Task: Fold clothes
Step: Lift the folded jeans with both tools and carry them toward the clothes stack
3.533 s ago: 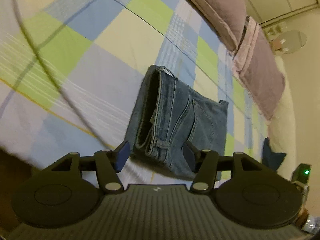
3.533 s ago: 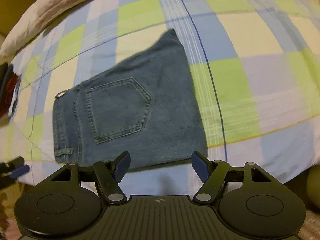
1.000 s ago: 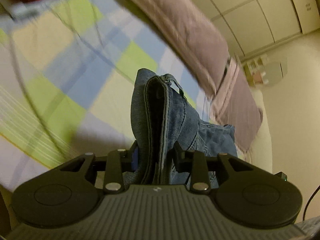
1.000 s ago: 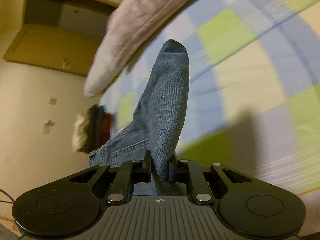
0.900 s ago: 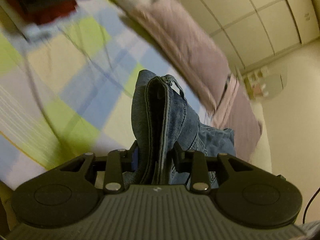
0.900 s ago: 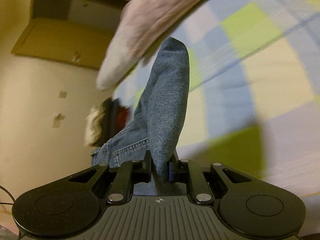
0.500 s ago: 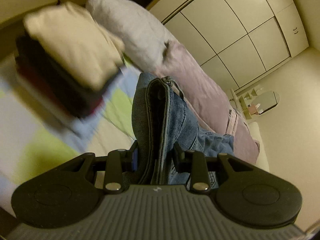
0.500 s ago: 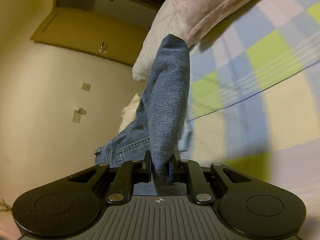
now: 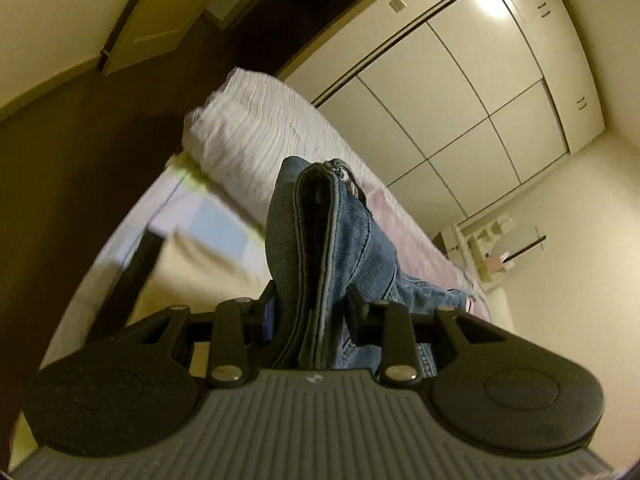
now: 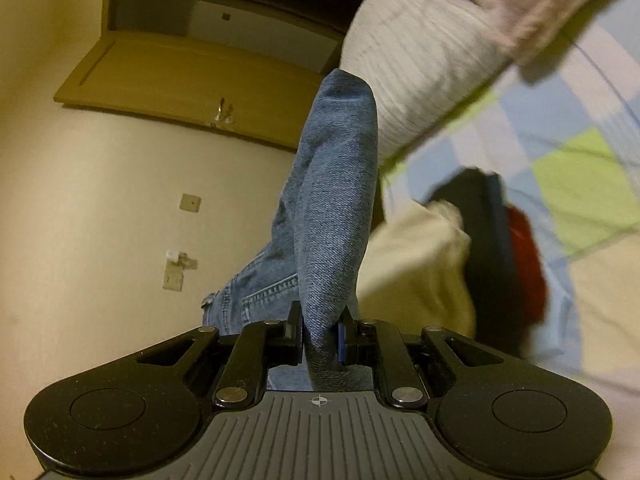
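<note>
A: Jeans [image 9: 320, 248], folded thick, hang off the bed, both grippers clamped on them: left gripper [image 9: 308, 314] on the stitched waistband, right gripper [image 10: 320, 334] on a soft denim fold.

B: And the clothes stack [image 10: 460, 264]?

A: At two o'clock from the right gripper, nearer that hand; the bundle's long axis runs between the grippers.

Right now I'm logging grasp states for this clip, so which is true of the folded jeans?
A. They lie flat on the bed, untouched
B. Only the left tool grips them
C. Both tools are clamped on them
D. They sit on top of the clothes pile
C: the left tool pinches the waistband end of the folded jeans, and the right tool pinches their folded edge, holding them off the bed.
</note>
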`<action>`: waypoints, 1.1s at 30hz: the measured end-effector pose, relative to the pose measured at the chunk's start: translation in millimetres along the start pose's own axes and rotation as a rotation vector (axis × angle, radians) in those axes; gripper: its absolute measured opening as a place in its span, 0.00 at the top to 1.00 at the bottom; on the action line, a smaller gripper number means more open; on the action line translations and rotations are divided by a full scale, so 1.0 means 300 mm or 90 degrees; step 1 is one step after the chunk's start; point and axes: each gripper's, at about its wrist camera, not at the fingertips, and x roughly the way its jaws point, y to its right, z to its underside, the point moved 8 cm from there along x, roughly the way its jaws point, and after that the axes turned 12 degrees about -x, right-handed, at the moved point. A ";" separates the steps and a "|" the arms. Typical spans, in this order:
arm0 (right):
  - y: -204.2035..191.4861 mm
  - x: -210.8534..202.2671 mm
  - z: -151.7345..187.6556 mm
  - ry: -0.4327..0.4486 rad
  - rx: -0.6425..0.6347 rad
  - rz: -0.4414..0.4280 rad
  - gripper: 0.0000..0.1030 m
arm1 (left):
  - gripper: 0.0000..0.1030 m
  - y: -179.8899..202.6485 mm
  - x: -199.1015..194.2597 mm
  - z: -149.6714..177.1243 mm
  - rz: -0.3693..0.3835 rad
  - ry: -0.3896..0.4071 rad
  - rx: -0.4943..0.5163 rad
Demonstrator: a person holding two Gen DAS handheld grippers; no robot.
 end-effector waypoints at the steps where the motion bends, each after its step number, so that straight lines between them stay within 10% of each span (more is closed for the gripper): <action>1: -0.009 0.034 -0.027 0.002 0.002 0.000 0.87 | 0.74 -0.002 0.012 -0.040 0.003 0.001 0.000; 13: 0.113 0.255 -0.084 -0.052 0.072 0.032 0.86 | 0.73 -0.234 0.192 -0.145 -0.023 -0.054 -0.062; 24: 0.311 0.334 -0.012 -0.044 0.026 0.168 0.86 | 0.63 -0.474 0.370 -0.130 -0.082 -0.104 -0.066; 27: 0.338 0.345 0.005 -0.034 -0.011 0.205 0.69 | 0.60 -0.487 0.354 -0.132 -0.092 -0.081 -0.040; 33: 0.229 0.289 0.023 0.013 -0.210 0.301 0.66 | 0.63 -0.410 0.177 -0.166 -0.178 0.040 0.053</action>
